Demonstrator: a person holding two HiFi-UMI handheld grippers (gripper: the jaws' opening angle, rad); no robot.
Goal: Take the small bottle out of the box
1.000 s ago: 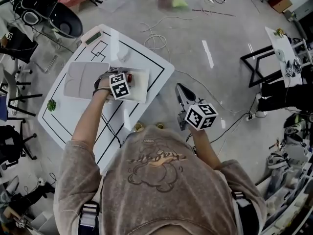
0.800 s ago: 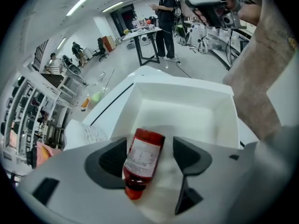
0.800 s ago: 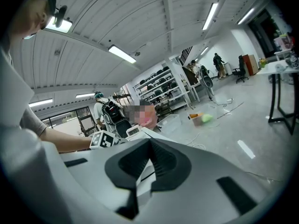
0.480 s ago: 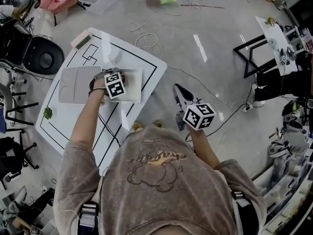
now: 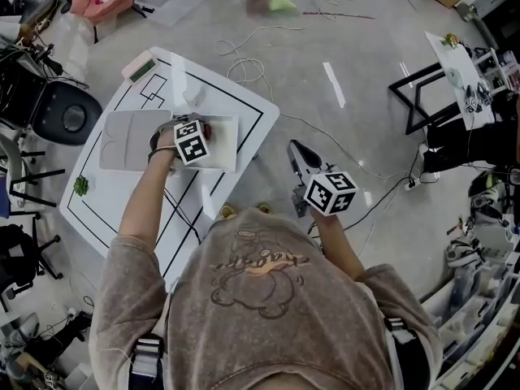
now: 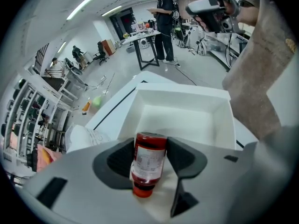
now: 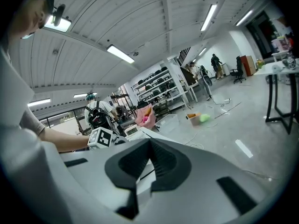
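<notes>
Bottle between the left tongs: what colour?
The bottle is dark red with a white label; it shows best in the left gripper view.

Large lab or workshop hall, possibly for robotics. Bare grey concrete floor [image 5: 366, 47], loose cables [image 5: 237, 70] top centre of head view. Ceiling strip lights [image 7: 120, 53] upper centre of right gripper view, storage racks [image 7: 159, 88] mid-frame. Office chair [image 5: 67, 116] at left edge, black-framed workbench [image 5: 453, 63] upper right.
</notes>
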